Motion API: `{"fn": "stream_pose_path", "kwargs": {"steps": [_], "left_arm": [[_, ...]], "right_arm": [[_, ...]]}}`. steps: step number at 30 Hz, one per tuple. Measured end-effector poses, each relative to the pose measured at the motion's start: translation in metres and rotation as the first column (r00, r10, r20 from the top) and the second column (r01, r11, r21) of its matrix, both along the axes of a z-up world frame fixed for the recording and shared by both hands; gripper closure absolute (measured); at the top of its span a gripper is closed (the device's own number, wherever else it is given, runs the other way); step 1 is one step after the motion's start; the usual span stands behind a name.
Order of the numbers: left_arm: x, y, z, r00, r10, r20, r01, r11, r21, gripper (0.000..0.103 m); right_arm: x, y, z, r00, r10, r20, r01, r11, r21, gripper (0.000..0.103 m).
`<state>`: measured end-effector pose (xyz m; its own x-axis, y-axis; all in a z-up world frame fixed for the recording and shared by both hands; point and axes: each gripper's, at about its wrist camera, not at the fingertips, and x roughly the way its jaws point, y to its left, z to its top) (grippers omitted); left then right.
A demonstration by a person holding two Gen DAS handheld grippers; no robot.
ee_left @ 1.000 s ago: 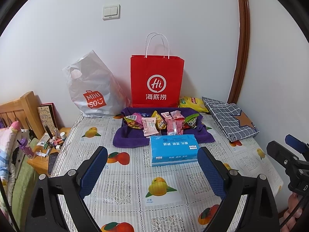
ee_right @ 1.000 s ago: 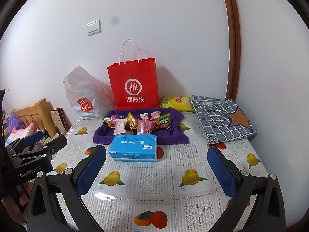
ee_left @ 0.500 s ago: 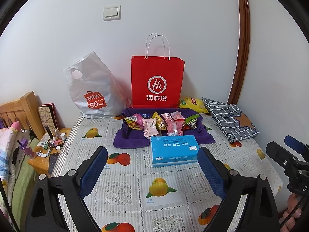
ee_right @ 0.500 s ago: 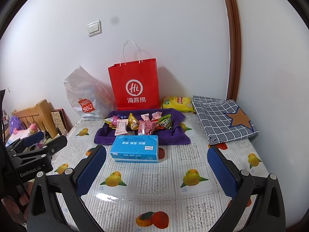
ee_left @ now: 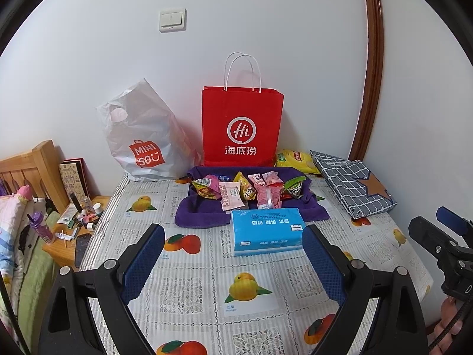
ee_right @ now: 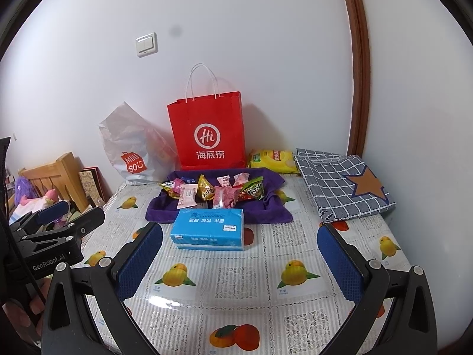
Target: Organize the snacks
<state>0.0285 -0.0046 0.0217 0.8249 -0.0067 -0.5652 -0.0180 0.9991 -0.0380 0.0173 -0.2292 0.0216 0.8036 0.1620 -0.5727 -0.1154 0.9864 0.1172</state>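
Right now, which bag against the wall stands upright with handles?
The red paper bag, upright with white rope handles. The grey plastic bag left of it slumps, and the yellow snack bag lies flat.

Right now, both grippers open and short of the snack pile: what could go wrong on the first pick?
1. The blue tissue pack lies directly in front of the purple cloth; a low reach by the left gripper or right gripper could shove it into the snacks.
2. The wrappers overlap, so one pinch may take two or drag the cloth.
3. The red paper bag stands just behind the pile; overshooting could tip it.
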Motion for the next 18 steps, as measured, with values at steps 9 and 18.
{"fn": "stream_pose_path", "kwargs": {"steps": [9, 18], "left_arm": [[0.0, 0.0003, 0.0, 1.0, 0.001, 0.001, -0.001, 1.0, 0.001, 0.009], [-0.0001, 0.0002, -0.0012, 1.0, 0.0, -0.002, 0.0, 1.0, -0.002, 0.009]], "right_arm": [[-0.0006, 0.0031, 0.0012, 1.0, 0.006, 0.002, -0.006, 1.0, -0.003, 0.0], [-0.0001, 0.0022, 0.0003, 1.0, 0.003, -0.001, -0.003, 1.0, 0.001, 0.0]]}}
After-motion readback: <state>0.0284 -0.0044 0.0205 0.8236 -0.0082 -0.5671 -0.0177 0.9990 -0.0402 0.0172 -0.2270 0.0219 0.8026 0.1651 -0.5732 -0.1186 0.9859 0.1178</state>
